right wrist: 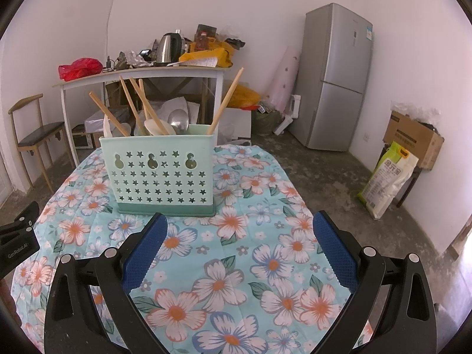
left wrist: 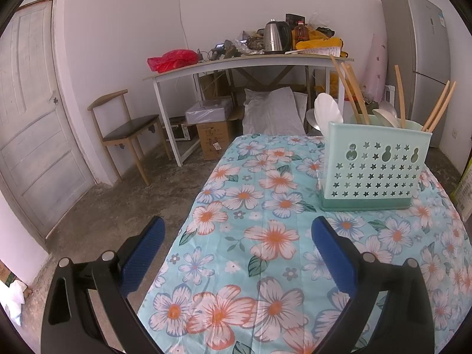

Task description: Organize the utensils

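A mint-green utensil holder (left wrist: 374, 168) (right wrist: 160, 174) with star cut-outs stands upright on the floral tablecloth (left wrist: 265, 236) (right wrist: 236, 236). Inside it stand several wooden chopsticks (left wrist: 352, 88) (right wrist: 225, 100), a white spoon (left wrist: 326, 110) (right wrist: 155, 126) and a metal spoon (left wrist: 386, 113) (right wrist: 178, 121). My left gripper (left wrist: 237, 227) is open over the table's left edge, nothing between its blue pads. The holder lies ahead and to its right. My right gripper (right wrist: 240, 221) is open and empty just in front of the holder. Part of the left gripper's body (right wrist: 17, 236) shows at the right wrist view's left edge.
Behind the table stands a white desk (left wrist: 236, 65) (right wrist: 141, 73) cluttered with a kettle, bags and bottles. A wooden chair (left wrist: 126, 132) (right wrist: 32, 135) is at the left, a door (left wrist: 32, 112) beyond it. A grey fridge (right wrist: 336, 76) and boxes (right wrist: 413, 138) are at the right.
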`<state>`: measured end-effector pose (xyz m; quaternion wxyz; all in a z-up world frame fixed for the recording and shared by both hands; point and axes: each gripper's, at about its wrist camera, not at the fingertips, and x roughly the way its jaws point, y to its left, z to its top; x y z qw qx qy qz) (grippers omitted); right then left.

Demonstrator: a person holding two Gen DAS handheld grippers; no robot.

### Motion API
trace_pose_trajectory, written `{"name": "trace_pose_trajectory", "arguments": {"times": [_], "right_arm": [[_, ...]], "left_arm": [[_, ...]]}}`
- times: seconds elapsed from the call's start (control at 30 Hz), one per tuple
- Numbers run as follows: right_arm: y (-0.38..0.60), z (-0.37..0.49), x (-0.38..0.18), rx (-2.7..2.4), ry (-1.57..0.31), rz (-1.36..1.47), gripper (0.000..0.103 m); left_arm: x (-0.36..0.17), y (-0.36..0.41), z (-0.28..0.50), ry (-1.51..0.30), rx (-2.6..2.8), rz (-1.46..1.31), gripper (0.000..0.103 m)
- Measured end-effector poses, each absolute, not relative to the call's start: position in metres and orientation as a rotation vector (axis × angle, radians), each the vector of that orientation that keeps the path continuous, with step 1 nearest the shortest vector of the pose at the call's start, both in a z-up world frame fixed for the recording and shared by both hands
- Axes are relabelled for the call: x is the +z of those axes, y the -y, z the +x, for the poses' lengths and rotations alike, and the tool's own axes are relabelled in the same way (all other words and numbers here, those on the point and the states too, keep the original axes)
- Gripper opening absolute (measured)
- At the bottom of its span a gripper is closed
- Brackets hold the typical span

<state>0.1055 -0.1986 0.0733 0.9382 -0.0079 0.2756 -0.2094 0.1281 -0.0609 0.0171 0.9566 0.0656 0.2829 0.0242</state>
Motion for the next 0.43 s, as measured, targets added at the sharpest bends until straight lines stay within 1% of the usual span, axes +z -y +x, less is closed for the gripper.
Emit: {"name": "trace_pose_trajectory", "arguments": {"times": [0.43], "right_arm": [[0.196,0.1052,0.0752,-0.428,-0.567,-0.016,0.095]], "left_arm": [[0.0162,0.0589,0.1301,-0.586,0.039,0.132,0.097]]}}
